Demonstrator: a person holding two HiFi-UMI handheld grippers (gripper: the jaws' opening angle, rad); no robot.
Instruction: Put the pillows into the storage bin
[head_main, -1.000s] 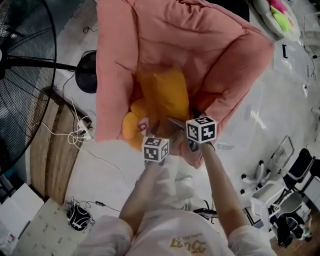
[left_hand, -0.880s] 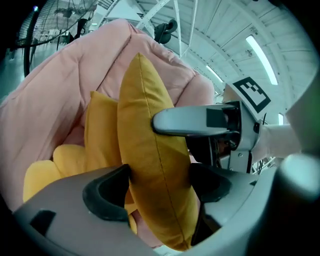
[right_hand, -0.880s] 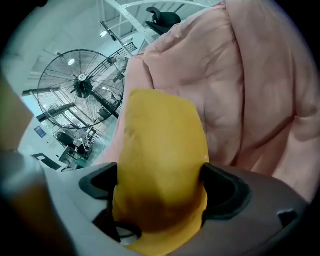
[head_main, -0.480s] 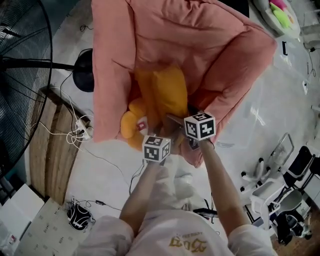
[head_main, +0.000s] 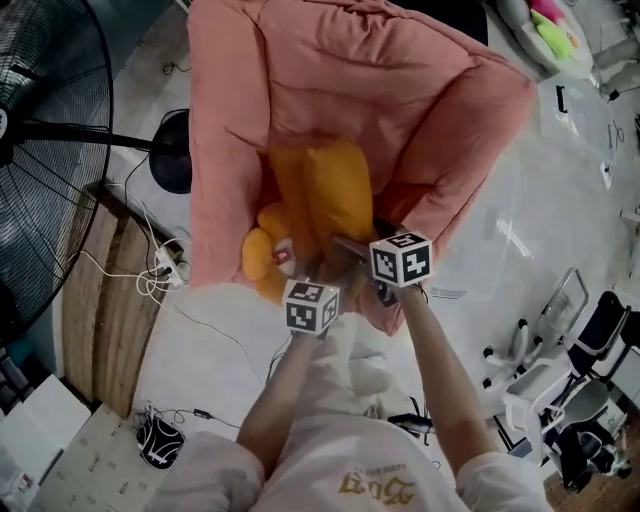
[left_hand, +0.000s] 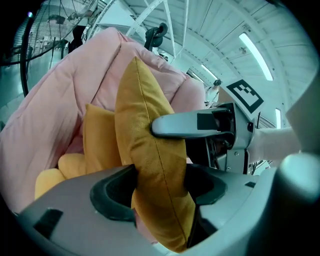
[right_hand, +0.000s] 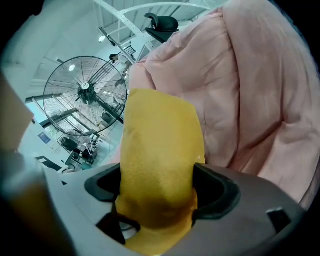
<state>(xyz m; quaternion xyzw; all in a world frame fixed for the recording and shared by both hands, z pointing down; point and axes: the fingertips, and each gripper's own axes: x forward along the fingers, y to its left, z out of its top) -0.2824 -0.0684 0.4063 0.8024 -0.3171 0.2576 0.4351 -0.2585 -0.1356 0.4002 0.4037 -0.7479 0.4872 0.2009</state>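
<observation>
A big pink padded storage bin (head_main: 230, 130) stands open below me, with yellow pillows inside. One yellow pillow (head_main: 338, 190) stands on edge in it. My left gripper (head_main: 303, 265) and right gripper (head_main: 347, 248) both sit at its near end. In the left gripper view the pillow (left_hand: 145, 125) fills the gap of the left gripper (left_hand: 160, 187), whose jaws are closing on it; a finger of the right gripper (left_hand: 192, 124) crosses it higher up. The right gripper (right_hand: 157, 192) is closing on the pillow's edge (right_hand: 160, 145) too. A second pillow (left_hand: 97, 135) leans behind.
A rounded yellow cushion (head_main: 258, 250) lies low in the bin at the left. A large standing fan (head_main: 50, 150) is at the left, with cables and a power strip (head_main: 165, 265) on the floor beside a wooden board (head_main: 95, 300). Office chairs (head_main: 560, 390) stand at the right.
Both grippers stay at the near end of the upright pillow. The bin and pillow have shifted only slightly in the head view.
</observation>
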